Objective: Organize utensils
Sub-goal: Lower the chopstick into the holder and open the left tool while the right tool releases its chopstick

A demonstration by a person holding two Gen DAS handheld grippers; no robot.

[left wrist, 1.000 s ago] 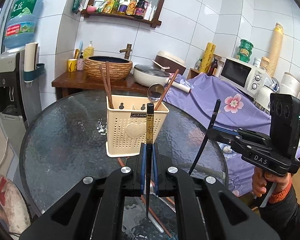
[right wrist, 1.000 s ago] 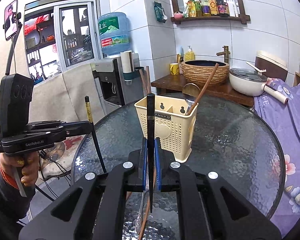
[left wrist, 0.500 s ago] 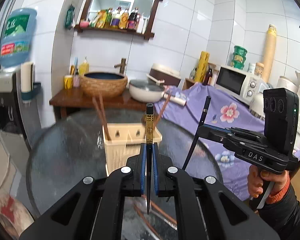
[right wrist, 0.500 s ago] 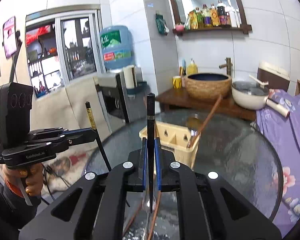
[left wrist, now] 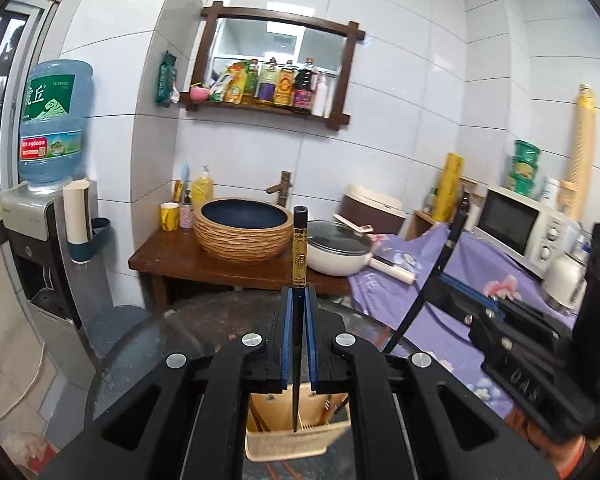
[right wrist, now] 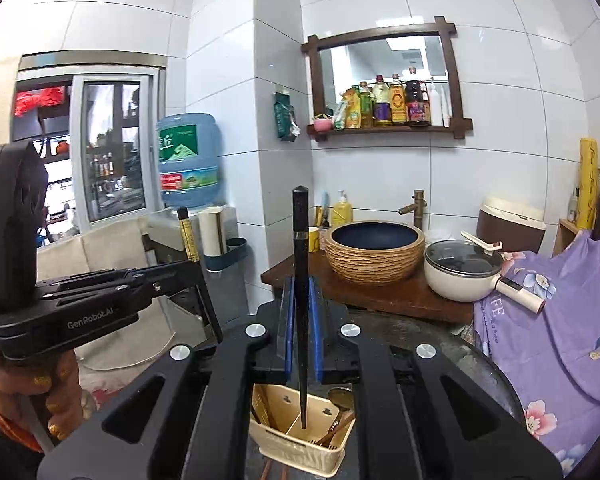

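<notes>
Each gripper is shut on one upright black chopstick. In the left wrist view my left gripper (left wrist: 299,294) pinches a gold-banded chopstick (left wrist: 299,248). Its lower tip hangs over the cream utensil holder (left wrist: 284,446) below the jaws. My right gripper (left wrist: 440,276) stands to the right with its own chopstick (left wrist: 450,244). In the right wrist view my right gripper (right wrist: 301,286) clamps a plain black chopstick (right wrist: 301,236) over the holder (right wrist: 300,454). The holder contains a spoon (right wrist: 340,398) and brown chopsticks. My left gripper (right wrist: 194,270) is at the left.
The holder stands on a round glass table (left wrist: 140,344). Behind it is a wooden side table (left wrist: 172,256) with a woven basin (left wrist: 244,236) and a white pot (left wrist: 336,254). A purple cloth (right wrist: 560,320) lies right, a water dispenser (left wrist: 40,216) left.
Both grippers have risen with their chopsticks. The holder, in front of the jaws a second ago, now sits low under them, and more wall and shelf shows.
</notes>
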